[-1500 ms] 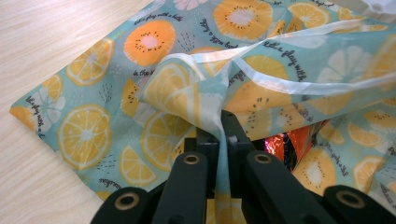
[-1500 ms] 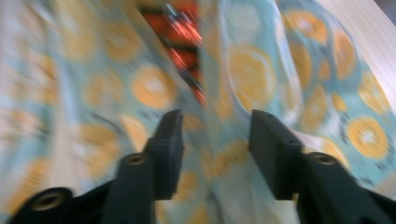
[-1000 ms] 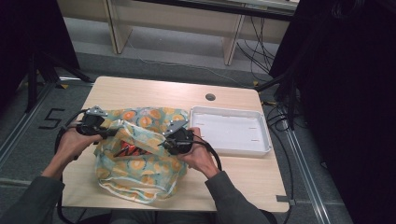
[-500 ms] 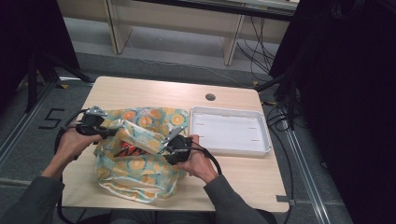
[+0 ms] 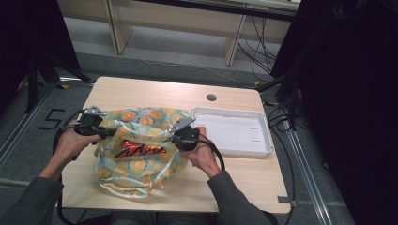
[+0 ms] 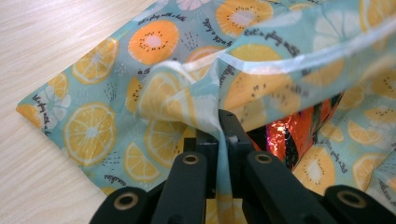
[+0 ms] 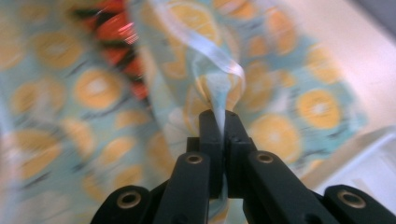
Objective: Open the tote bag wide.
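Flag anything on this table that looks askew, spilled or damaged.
Nothing spilled or broken. The fruit-print bag lies rumpled, its rim pinched by the left gripper and the right gripper, whose jaws have just closed on it. A red foil packet sits inside. The white tray lies square.

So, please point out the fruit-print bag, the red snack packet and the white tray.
fruit-print bag point(image 5: 141, 171), high view, its lower front panel.
red snack packet point(image 5: 138, 150), high view, its middle.
white tray point(image 5: 268, 140), high view, its right rim.

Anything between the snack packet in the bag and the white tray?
Yes. The bag itself: its right wall, pinched by the right gripper, lies between the orange packet and the tray. The table between looks free.
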A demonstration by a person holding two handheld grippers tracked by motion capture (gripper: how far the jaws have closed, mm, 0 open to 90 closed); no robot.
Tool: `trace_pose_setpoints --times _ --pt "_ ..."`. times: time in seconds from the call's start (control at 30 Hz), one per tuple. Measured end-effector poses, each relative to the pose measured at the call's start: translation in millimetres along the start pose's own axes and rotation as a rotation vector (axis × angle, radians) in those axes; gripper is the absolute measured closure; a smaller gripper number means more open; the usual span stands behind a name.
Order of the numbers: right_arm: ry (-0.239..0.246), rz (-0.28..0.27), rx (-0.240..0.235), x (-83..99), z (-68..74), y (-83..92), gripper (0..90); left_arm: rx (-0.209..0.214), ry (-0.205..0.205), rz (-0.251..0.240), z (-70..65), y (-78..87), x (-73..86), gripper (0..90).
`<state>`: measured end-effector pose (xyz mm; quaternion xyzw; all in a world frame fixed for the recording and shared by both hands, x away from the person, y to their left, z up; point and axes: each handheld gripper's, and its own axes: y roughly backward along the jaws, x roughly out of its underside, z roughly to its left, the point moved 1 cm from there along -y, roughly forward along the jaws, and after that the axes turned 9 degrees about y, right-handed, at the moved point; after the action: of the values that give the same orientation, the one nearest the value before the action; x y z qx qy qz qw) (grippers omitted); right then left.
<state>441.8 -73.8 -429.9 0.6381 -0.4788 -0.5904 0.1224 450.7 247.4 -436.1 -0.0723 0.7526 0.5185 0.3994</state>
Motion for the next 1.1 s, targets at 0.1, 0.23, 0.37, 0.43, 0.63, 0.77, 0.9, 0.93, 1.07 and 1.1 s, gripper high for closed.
trace_pose_setpoints --times 0.1,0.23,0.37,0.43,0.63,0.77,0.9,0.93,1.07,1.1 --pt "-0.002 -0.001 0.076 -0.4 -20.9 -13.9 89.8 0.006 -0.014 0.010 -3.5 -4.4 0.6 87.4" --pt "-0.011 0.085 0.058 5.8 -30.7 -47.6 89.8 -0.005 -0.018 0.023 -2.9 -11.1 4.4 82.8" --pt "-0.003 0.154 0.022 8.0 -27.6 -66.7 89.7 0.000 0.007 0.029 1.4 -9.9 9.1 69.6" --pt "0.018 0.163 0.018 7.8 -27.1 -71.1 89.7 -0.013 0.018 0.016 -0.2 0.2 8.0 55.9" --pt "0.016 0.152 0.017 6.7 -28.6 -68.1 89.7 -0.031 -0.078 -0.036 -23.1 51.8 -9.2 41.9" --pt "-0.012 0.153 0.009 6.8 -27.8 -65.7 89.6 -0.017 -0.199 -0.041 -52.2 61.8 -15.6 50.7" --pt "-0.013 0.145 0.008 6.6 -27.9 -65.0 89.4 -0.072 -0.202 0.053 -66.0 35.2 -6.6 46.5" --pt "-0.017 0.142 0.008 6.5 -27.8 -64.7 89.4 -0.111 -0.215 0.086 -66.4 27.2 -2.5 46.0" --pt "-0.003 0.137 0.006 6.7 -29.4 -64.7 89.0 -0.234 -0.206 0.177 -61.9 -3.0 11.2 45.0" --pt "-0.017 0.142 0.005 6.7 -27.9 -65.0 88.8 -0.256 -0.206 0.188 -58.8 -9.5 13.3 45.8"
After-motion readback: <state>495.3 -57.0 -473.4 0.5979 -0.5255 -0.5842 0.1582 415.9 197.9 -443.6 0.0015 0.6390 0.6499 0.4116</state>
